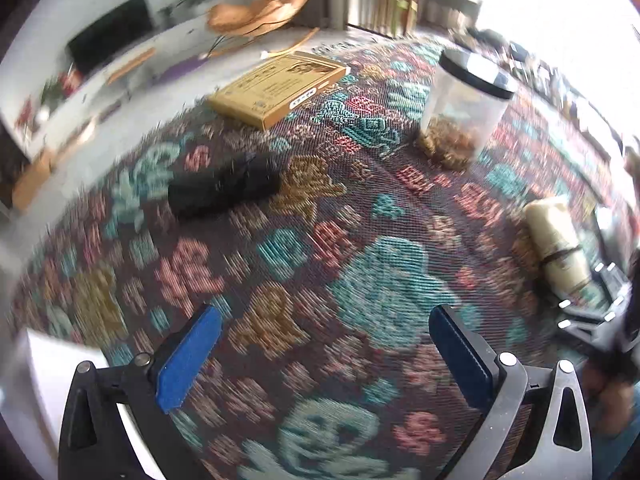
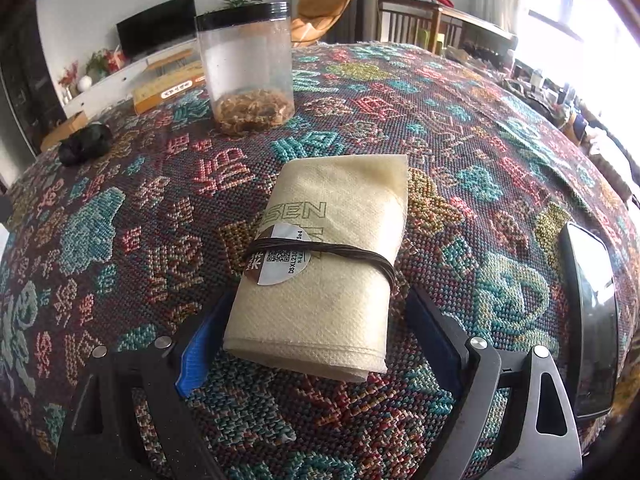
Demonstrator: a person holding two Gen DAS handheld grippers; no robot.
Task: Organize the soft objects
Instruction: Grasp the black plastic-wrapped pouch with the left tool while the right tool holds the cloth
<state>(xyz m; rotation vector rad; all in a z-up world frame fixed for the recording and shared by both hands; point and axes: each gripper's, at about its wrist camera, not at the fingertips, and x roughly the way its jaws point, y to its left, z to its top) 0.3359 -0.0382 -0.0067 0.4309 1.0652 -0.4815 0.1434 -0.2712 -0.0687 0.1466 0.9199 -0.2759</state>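
Note:
A cream rolled cloth bag [image 2: 324, 264], bound with a dark elastic band, lies on the patterned tablecloth [image 2: 460, 140]. My right gripper [image 2: 320, 298] stands open around its near end; the left blue pad [image 2: 196, 356] is at the roll's edge and the right pad stays clear of it. A black rolled soft bundle [image 1: 224, 186] lies at the left of the table, also visible as the black bundle [image 2: 86, 144]. My left gripper [image 1: 326, 314] is open and empty above bare cloth, with the black bundle ahead to its left and the cream roll [image 1: 558, 244] at its right.
A clear plastic jar [image 2: 248, 68] with a black lid and dried bits inside stands at the back. A flat yellow box [image 1: 280, 88] lies near the far table edge. A dark phone [image 2: 592, 320] lies right of my right gripper. Chairs and a TV stand beyond.

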